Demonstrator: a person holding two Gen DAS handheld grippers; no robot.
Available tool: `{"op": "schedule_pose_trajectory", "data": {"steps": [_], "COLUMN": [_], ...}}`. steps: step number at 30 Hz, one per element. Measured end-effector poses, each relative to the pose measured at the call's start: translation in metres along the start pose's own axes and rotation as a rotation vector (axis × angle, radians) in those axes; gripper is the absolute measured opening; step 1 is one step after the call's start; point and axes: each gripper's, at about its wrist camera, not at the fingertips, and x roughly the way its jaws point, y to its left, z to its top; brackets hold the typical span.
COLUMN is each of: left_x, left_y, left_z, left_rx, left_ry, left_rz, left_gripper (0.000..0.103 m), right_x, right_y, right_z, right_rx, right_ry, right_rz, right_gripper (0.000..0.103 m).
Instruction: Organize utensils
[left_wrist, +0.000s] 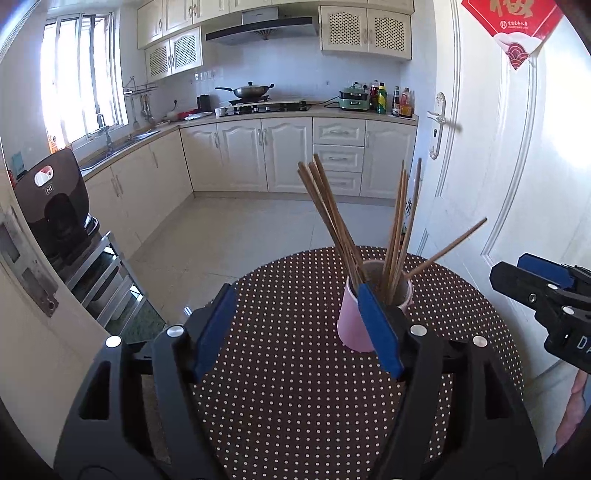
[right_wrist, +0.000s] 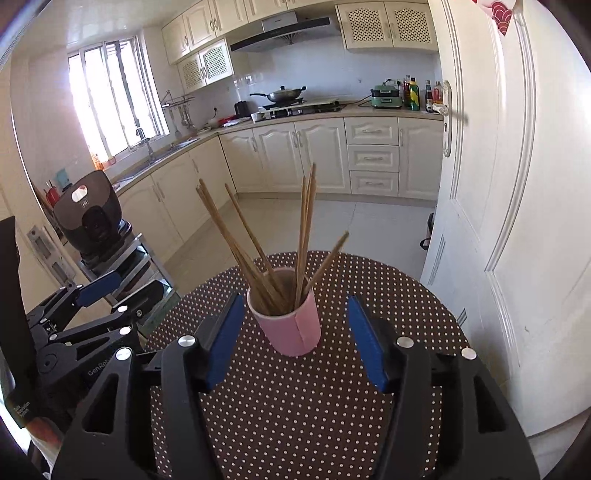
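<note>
right wrist view: pink cup (right_wrist: 290, 325) of chopsticks (right_wrist: 255, 247) upright on dotted bench (right_wrist: 295, 406), beyond right claw (right_wrist: 295, 332), jaws apart, empty. left claw (left_wrist: 299, 328) apart too, empty.

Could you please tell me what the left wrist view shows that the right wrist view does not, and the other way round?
Only the left wrist view shows the whole red paper decoration on the white door; its own left gripper sits beside the pink cup. Only the right wrist view shows the cup framed between the open right gripper. Both share the cup, its chopsticks and the dotted tablecloth.
</note>
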Motion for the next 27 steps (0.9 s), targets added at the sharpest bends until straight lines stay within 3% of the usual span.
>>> {"op": "schedule_pose_trajectory", "data": {"steps": [14,27], "left_x": [-0.004,-0.049], "left_y": [-0.017,-0.019], "left_z": [-0.051,-0.076], "left_rx": [0.026,0.007], "left_ry": [0.031,-0.043], "left_rz": [-0.037,-0.046], "left_gripper": [0.068,0.076], "right_x": [-0.018,-0.056], "right_y": [0.000,0.018], "right_z": [-0.052,-0.085], "right_rx": [0.006,-0.046], "right_ry": [-0.055,-0.163], "right_rz": [-0.054,-0.113], "right_gripper": [0.059,0.070]}}
